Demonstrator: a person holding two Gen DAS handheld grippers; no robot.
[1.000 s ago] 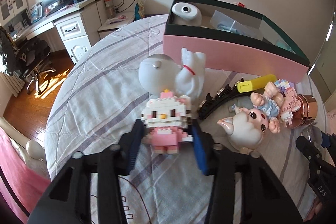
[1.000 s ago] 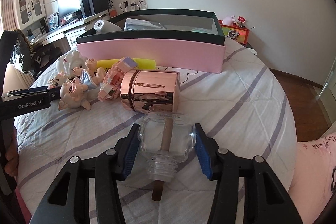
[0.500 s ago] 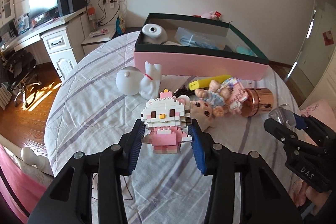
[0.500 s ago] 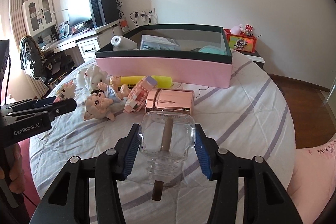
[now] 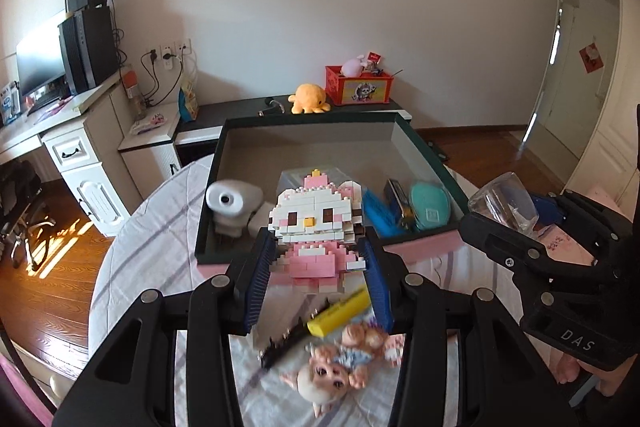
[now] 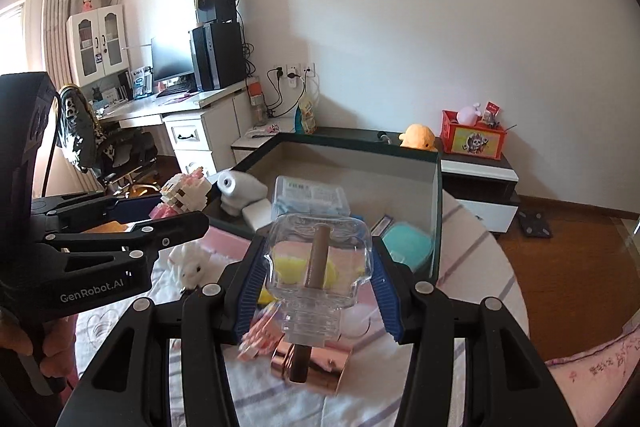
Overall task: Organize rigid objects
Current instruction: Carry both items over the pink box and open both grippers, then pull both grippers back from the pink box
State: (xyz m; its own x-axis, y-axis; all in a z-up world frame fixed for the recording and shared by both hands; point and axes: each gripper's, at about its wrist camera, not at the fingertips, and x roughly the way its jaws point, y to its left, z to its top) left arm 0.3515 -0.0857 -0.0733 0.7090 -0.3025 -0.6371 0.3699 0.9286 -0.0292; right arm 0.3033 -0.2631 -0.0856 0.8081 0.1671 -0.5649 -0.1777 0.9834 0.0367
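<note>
My left gripper (image 5: 316, 267) is shut on a pink-and-white brick-built cat figure (image 5: 314, 227), held in the air in front of the pink box (image 5: 424, 249) with dark green rim. In the right wrist view this gripper (image 6: 188, 211) shows at the left with the brick cat (image 6: 182, 197). My right gripper (image 6: 318, 279) is shut on a clear glass bottle (image 6: 318, 259) with a brown stick inside, also raised before the box (image 6: 436, 195). From the left wrist view the right gripper (image 5: 516, 211) and bottle (image 5: 500, 203) appear at the right.
The box holds a white round device (image 5: 230, 201), a teal case (image 5: 430, 201), a blue item (image 5: 378, 215) and a clear packet (image 6: 308, 195). On the striped cloth lie a pig doll (image 5: 332, 371), yellow-handled comb (image 5: 340, 315), white rabbit figure (image 6: 192, 267) and rose-gold cap (image 6: 316, 363).
Both grippers rose off the table with the brick cat and the glass bottle and moved toward the box, so I now look down into it.
</note>
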